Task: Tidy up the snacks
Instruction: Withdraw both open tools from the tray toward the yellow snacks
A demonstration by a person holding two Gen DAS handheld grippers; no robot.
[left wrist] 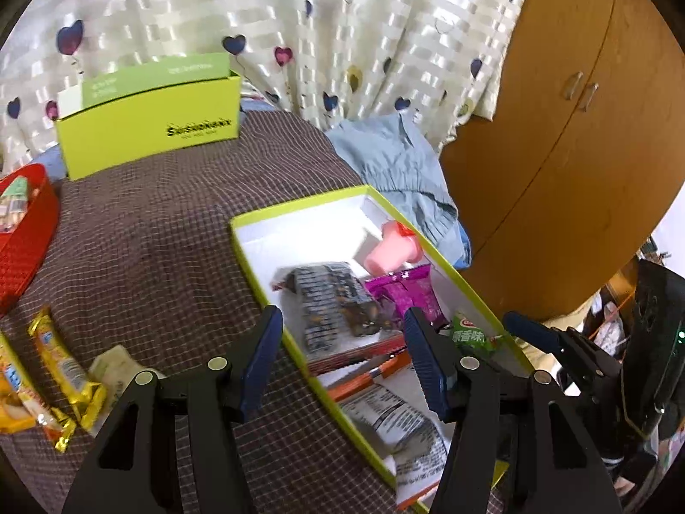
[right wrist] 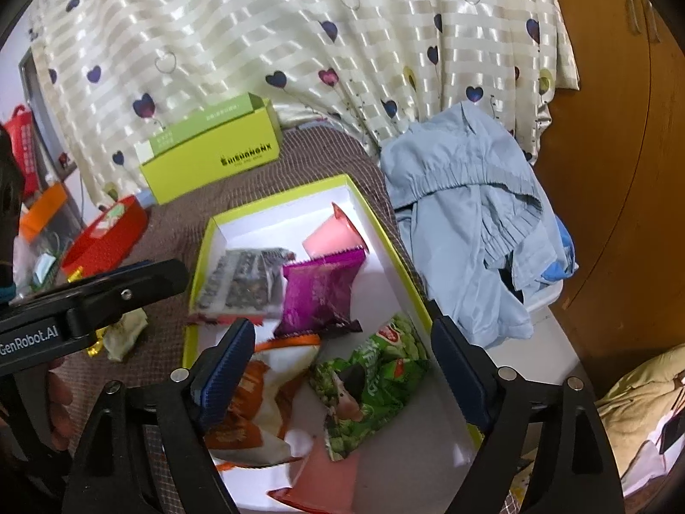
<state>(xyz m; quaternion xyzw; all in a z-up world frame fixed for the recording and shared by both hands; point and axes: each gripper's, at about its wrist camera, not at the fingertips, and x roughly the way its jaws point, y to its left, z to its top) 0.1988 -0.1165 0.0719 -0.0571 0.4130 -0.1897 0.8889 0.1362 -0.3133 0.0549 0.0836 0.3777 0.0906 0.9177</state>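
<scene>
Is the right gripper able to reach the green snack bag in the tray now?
Probably yes. The right gripper is open and empty, directly above the green snack bag, which lies on top in the yellow-green tray. Nothing covers it; the tray wall beside it may crowd one finger.

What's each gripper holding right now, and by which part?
Nothing. Left gripper and right gripper are both open over the green box, with no snack between the fingers.

A brown checked cloth (left wrist: 162,231) carries 2 green boxes (left wrist: 299,222) (left wrist: 147,128), a red tray (left wrist: 25,235), gold snack packets (left wrist: 64,368).
</scene>
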